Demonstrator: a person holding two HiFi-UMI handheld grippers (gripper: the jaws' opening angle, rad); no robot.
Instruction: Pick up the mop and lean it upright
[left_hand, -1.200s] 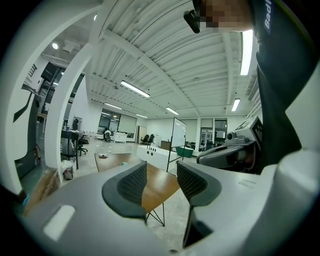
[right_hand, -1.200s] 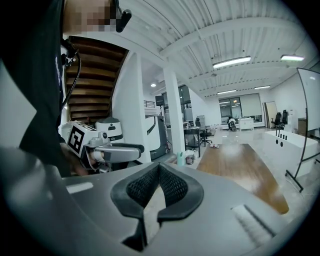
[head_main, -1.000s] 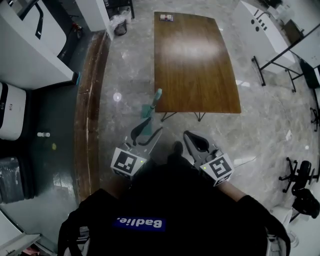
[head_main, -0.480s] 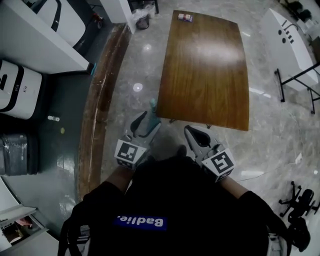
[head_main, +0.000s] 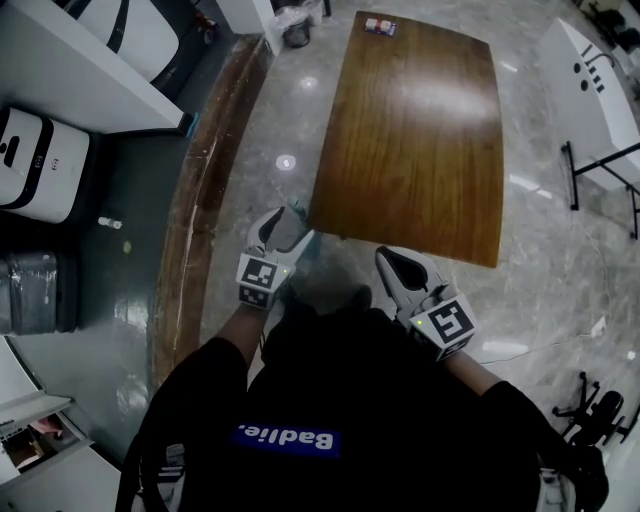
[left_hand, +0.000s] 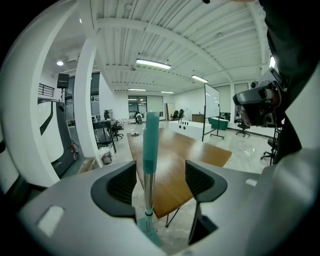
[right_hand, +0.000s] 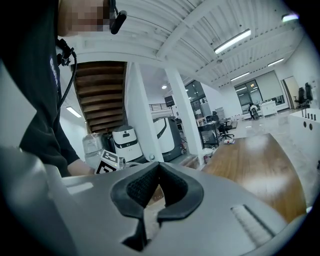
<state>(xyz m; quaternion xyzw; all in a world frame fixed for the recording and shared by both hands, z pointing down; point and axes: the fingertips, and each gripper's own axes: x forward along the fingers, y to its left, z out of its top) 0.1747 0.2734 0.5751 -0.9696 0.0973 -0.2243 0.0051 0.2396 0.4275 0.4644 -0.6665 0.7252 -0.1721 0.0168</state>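
Note:
The mop's handle (left_hand: 150, 140), teal grip over a metal shaft, stands upright against the near corner of the wooden table (left_hand: 192, 162). It sits between the jaws of my left gripper (left_hand: 160, 182), close to the left pad (left_hand: 121, 184); the jaws are opening and the pads do not press on it. From the head view only the teal tip of the handle (head_main: 297, 211) shows past the left gripper (head_main: 281, 233), at the table's (head_main: 420, 130) corner. The mop head is hidden. My right gripper (head_main: 393, 266) hangs shut and empty to the right, its pads (right_hand: 145, 187) together.
White machines (head_main: 40, 165) and a dark bin (head_main: 35, 295) stand on the left beyond a brown floor strip (head_main: 190, 200). A small box (head_main: 380, 25) lies at the table's far end. A whiteboard on a stand (left_hand: 212, 107) and an office chair (head_main: 590, 425) are to the right.
The left gripper has moved forward to the table's corner with the mop handle, which now stands more upright. Its jaws have spread apart around the handle. The right gripper has barely moved.

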